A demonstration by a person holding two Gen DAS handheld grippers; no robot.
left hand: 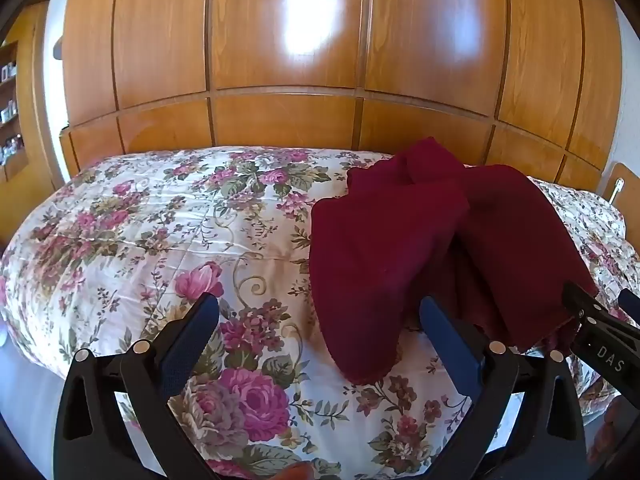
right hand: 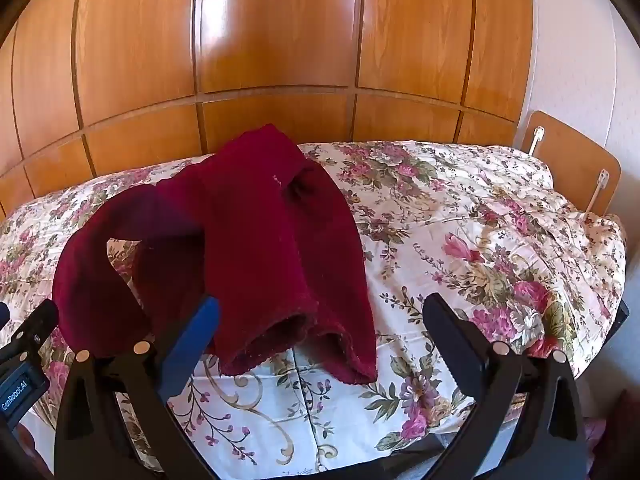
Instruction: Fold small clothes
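A dark red knitted garment (left hand: 380, 248) lies crumpled on the floral bedspread (left hand: 160, 220), one part draped over the rest. My left gripper (left hand: 320, 314) hovers open just before its near edge; the right blue pad (left hand: 444, 328) is close to the cloth, and nothing is pinched. In the right wrist view the garment (right hand: 260, 232) sits left of centre with its open hem facing me. My right gripper (right hand: 320, 314) is open over that hem, holding nothing. Each gripper shows at the edge of the other's view: the right gripper (left hand: 600, 304) and the left gripper (right hand: 22, 320).
A wall of glossy wooden wardrobe panels (left hand: 288, 120) rises behind the bed. A wooden headboard (right hand: 572, 168) stands at the bed's right end. Shelves with small items (left hand: 8, 100) are at the far left. The bedspread (right hand: 460, 240) stretches right of the garment.
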